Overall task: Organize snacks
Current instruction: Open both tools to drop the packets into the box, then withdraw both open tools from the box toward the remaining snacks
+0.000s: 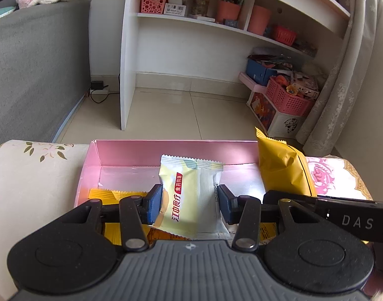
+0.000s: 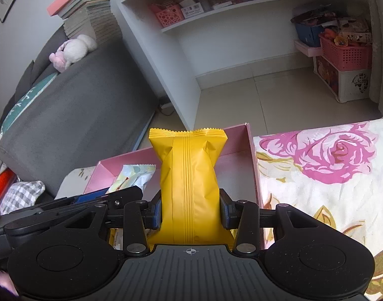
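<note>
Daylight fills both views evenly, brightest on the white shelf unit (image 1: 191, 57) and pale floor tiles (image 1: 191, 110), with a washed-out sheen on the silvery floor of the pink box (image 1: 131, 175). Shadows are soft, deepest beneath the black gripper bodies at the bottom. Fisheye distortion bows the shelves and curtain (image 1: 342, 87) near the edges; corners darken, and focus is sharp at centre.
</note>
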Tool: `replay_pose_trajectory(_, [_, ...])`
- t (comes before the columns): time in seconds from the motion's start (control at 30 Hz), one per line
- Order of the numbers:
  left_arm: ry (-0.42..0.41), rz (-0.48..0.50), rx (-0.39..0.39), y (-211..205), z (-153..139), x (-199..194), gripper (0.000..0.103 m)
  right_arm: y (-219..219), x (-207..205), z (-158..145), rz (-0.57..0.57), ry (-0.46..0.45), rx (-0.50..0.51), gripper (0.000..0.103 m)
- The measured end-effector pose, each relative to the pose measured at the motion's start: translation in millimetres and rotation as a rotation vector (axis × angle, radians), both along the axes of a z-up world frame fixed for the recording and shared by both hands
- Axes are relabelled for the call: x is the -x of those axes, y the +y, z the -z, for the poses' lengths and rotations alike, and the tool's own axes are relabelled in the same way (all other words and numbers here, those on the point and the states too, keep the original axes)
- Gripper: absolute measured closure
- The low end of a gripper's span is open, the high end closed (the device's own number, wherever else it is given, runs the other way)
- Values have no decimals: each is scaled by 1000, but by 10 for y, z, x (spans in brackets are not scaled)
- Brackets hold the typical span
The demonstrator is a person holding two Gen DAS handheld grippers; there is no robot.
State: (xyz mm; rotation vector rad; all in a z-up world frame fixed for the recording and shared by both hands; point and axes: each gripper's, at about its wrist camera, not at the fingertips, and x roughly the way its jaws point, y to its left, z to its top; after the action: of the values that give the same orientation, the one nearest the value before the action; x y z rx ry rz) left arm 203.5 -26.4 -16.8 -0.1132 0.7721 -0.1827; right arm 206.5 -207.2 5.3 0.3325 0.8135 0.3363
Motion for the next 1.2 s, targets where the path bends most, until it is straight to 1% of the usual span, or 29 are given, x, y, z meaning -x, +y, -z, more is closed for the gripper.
replay_pose_trajectory(0.17, [-3,6,-13,-34,32,-19,59,-37,5,0,18,-14,-15,58])
replay_pose_trajectory(0.2, [-9,11,-18,-40,28,-12,56,-54,6,-4,25,-16,-22,56])
replay_pose_trajectory(0.27, [-27,16,-32,-44,7,19,45,-108,19,-25,40,-27,-53,49])
replay_pose_trajectory(0.3, [-34,14,-34,-40,-4,37,36,-130,25,-35,47,-31,-62,42])
replay_pose_trajectory(0.33, [-40,13,-34,-30,-13,55,35,-146,33,-46,53,-34,-67,36])
replay_pose_trajectory(0.4, [-37,17,-33,-10,-32,75,33,-176,44,-68,58,-37,-77,33])
replay_pose_trajectory(0.47, [-31,15,-36,11,-46,95,30,-189,62,-95,61,-34,-81,31])
replay_pose_trajectory(0.63, [-31,14,-35,30,-107,174,21,-184,151,-218,64,-41,-71,21])
replay_pose_trajectory(0.73, [-35,24,-41,41,-171,255,18,-160,235,-334,56,-51,-57,17])
replay_pose_trajectory(0.87, [-42,34,-34,70,-277,390,14,-122,370,-495,53,-67,-41,15])
replay_pose_trajectory(0.93, [-47,39,-34,80,-327,465,10,-105,450,-575,55,-74,-33,11])
replay_pose_trajectory(1.2, [-39,55,-37,112,-439,755,4,-13,769,-767,41,-84,9,8])
